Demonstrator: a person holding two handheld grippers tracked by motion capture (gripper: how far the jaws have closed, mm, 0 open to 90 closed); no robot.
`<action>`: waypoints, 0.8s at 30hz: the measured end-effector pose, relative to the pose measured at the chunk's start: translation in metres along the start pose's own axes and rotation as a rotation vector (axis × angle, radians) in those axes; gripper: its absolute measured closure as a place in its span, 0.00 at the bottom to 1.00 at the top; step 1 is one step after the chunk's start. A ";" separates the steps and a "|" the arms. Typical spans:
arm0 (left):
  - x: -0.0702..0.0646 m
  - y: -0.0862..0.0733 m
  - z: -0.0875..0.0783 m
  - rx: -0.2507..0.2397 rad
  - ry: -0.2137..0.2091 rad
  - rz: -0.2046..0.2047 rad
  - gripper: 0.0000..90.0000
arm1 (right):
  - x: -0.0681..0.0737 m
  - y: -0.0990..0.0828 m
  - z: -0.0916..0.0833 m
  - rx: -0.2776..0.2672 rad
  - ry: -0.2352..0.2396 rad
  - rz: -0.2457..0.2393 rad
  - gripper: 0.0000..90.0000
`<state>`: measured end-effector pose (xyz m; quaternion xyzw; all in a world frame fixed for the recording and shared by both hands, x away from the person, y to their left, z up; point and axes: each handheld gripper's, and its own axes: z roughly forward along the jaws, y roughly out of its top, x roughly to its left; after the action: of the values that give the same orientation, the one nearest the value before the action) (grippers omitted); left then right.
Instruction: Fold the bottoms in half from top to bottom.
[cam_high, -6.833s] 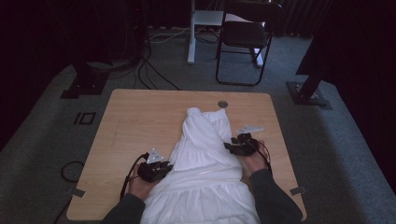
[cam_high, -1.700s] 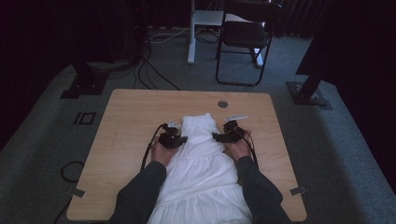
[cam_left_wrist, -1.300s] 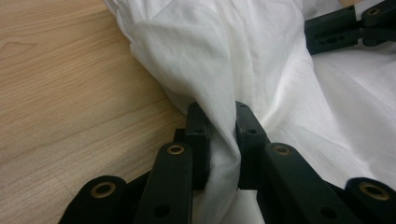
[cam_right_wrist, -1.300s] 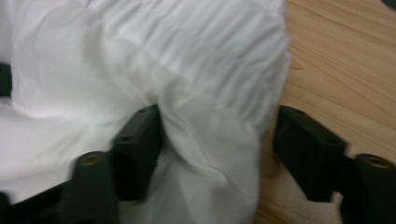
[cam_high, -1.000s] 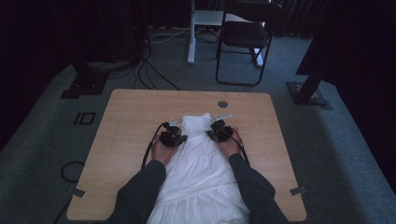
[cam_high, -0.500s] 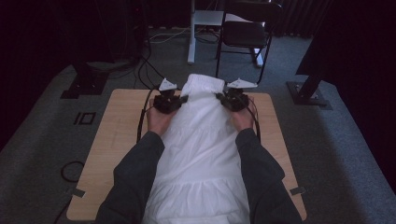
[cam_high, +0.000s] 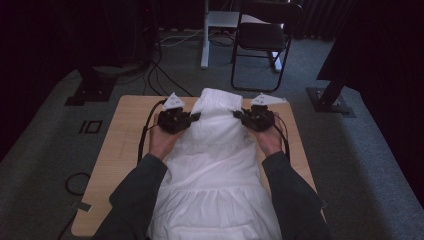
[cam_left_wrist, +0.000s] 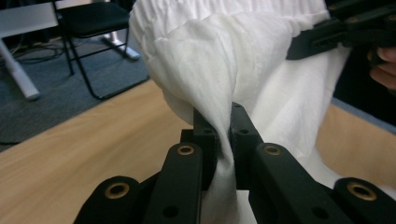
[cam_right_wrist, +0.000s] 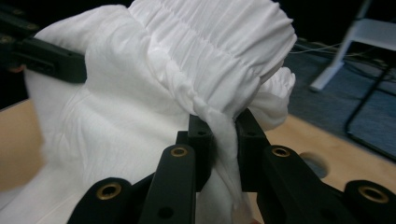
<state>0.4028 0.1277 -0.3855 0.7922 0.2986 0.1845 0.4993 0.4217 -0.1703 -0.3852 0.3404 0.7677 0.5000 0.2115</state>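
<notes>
A white dress (cam_high: 215, 165) with a gathered top hangs from both grippers above the wooden table (cam_high: 125, 145), its skirt trailing toward the person. My left gripper (cam_high: 196, 117) is shut on the dress's left upper edge; cloth is pinched between its jaws in the left gripper view (cam_left_wrist: 223, 135). On the other side my right gripper (cam_high: 239, 115) is shut on the right upper edge, with a fold of the dress (cam_right_wrist: 196, 79) squeezed between its jaws (cam_right_wrist: 225, 135). The ruched bodice (cam_high: 219, 100) bulges up between the two grippers.
A black chair (cam_high: 262, 37) and a white table leg (cam_high: 205, 40) stand beyond the table's far edge. Cables (cam_high: 160, 75) run over the grey carpet at the back left. Black stand bases (cam_high: 330, 102) flank the table. A round hole (cam_right_wrist: 312, 165) sits in the tabletop.
Both grippers have risen and moved toward the far edge, lifting the dress's top off the table. The cloth now hangs stretched between them.
</notes>
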 end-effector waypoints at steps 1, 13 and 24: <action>-0.006 -0.006 -0.005 0.000 -0.013 0.005 0.95 | 0.005 -0.004 -0.005 0.005 0.012 -0.010 0.89; -0.070 -0.124 -0.033 0.166 -0.179 -0.052 0.93 | 0.078 -0.108 -0.038 0.145 0.127 -0.063 0.89; -0.075 -0.175 0.006 0.385 -0.148 -0.067 0.93 | 0.098 -0.174 0.001 0.409 0.124 -0.080 0.87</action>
<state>0.2999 0.1309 -0.5455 0.8739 0.3170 0.0486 0.3653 0.3022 -0.1445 -0.5433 0.3142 0.8775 0.3451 0.1102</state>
